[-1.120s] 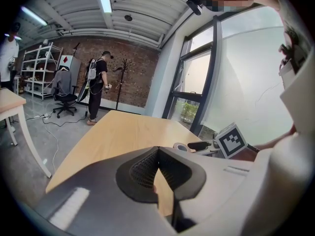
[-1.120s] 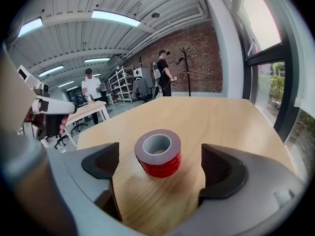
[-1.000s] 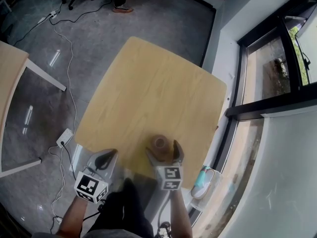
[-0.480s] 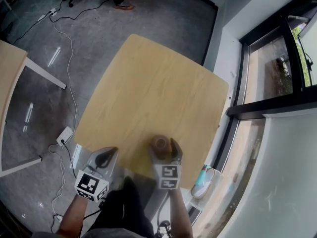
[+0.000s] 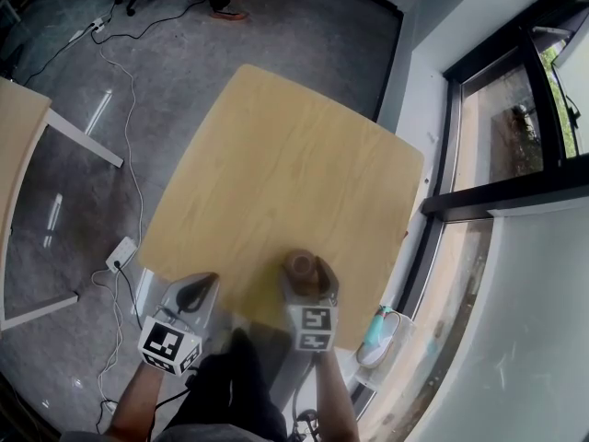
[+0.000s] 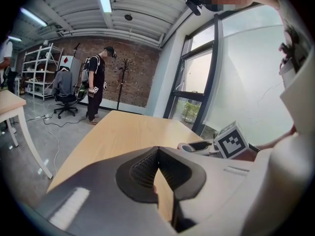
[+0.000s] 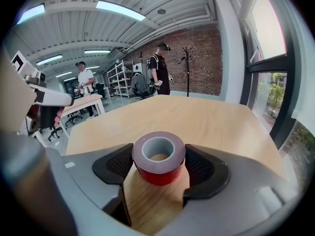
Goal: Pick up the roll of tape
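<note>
The roll of tape [image 5: 299,265], dark red with a grey core, stands on its flat side near the front edge of the light wooden table [image 5: 276,155]. My right gripper [image 5: 307,282] straddles it; its jaws have just been closing. In the right gripper view the roll [image 7: 158,156] fills the gap of the right gripper [image 7: 158,173], with both black pads [image 7: 118,166] touching its sides. The roll still rests on the table. My left gripper [image 5: 195,293] hangs off the table's front left corner, shut and holding nothing; its jaws [image 6: 157,154] meet in the left gripper view.
A second table [image 5: 18,127] stands at the left, with cables and a power strip [image 5: 120,254] on the floor between. A window wall [image 5: 497,136] runs along the right. A person [image 6: 96,85] stands beyond the table's far end.
The right gripper's jaws have drawn in from wide apart to lie against the roll's sides. The left gripper and the roll have stayed in place.
</note>
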Motion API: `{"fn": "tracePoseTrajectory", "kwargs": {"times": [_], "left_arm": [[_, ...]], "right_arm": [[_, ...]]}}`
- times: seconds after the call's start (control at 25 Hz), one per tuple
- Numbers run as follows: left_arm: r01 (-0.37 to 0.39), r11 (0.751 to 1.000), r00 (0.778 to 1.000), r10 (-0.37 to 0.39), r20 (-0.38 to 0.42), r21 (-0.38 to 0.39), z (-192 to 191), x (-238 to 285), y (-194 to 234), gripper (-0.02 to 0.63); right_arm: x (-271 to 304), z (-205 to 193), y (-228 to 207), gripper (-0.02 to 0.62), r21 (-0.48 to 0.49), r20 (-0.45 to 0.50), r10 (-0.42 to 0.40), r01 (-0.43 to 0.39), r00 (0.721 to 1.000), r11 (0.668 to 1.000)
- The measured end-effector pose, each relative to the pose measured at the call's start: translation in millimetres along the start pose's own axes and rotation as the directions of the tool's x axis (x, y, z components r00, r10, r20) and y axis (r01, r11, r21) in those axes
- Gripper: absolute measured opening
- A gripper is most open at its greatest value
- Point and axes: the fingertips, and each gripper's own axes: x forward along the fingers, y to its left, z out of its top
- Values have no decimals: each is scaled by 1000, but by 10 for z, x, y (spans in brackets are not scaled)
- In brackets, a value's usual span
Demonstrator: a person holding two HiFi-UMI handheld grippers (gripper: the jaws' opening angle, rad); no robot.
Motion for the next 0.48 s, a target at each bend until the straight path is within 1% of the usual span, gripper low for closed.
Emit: {"fn": "tracePoseTrajectory", "kwargs": {"times": [0.32,0.48], "left_arm": [[6,1000,1000,-6,10,9,49,-61,-24,0],[12,1000,1000,-13,22,20,114,-107,-62,0]], "right_arm": [[-93,71,7,344,30,26,-8,8,1000,1000],[-188,167,0,342,41,57,-18,16,998,999]]}}
